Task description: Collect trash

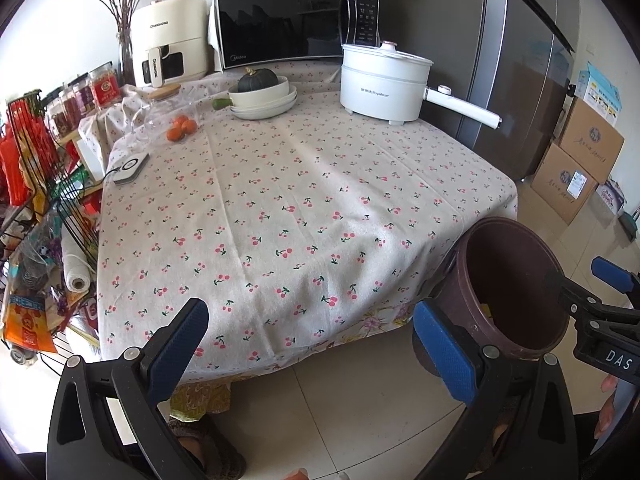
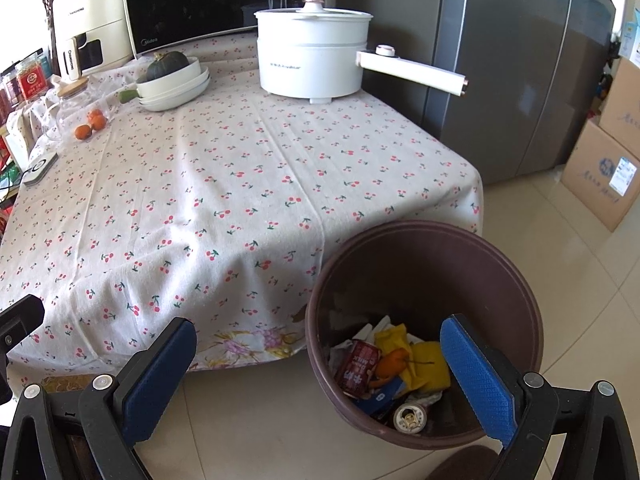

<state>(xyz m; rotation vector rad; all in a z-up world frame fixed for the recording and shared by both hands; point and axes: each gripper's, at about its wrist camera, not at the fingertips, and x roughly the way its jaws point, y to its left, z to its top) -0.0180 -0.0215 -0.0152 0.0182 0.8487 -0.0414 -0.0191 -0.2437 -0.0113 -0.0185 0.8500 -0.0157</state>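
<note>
Left wrist: cherry tablecloth (image 1: 304,208), tiled floor (image 1: 360,408), fridge (image 1: 516,64); both grippers' fingers wide, empty.

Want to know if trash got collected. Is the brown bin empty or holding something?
Holding something. The right wrist view shows the brown bin with a red can, yellow wrapper and orange peel at its bottom.

The middle and near part of the cherry-print tablecloth (image 2: 224,184) lies bare. Beyond that bare stretch stand an electric pot (image 2: 312,52), stacked dishes (image 2: 176,88) and oranges (image 2: 90,124). A brown trash bin (image 2: 516,292) stands beside its near right corner.
</note>
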